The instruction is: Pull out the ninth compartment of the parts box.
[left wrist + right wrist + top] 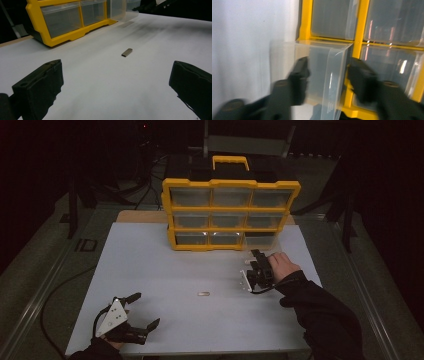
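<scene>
Right hand-held gripper (327, 75) is held at the clear drawer (322, 75), pulled partway out of the yellow organizer (231, 184); its jaws straddle the drawer's front wall without pressing it. Left hand-held gripper (116, 82) is kept wide apart over the counter (150, 280), near a small metal piece (127, 52).

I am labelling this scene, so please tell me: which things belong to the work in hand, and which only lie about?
Belonging to the work:
- clear plastic drawer, pulled out, between the right tongs
- yellow organizer
- small metal piece, in front of the open left tongs

Only lying about:
- white tabletop
- black case with yellow handle behind the organizer
</scene>
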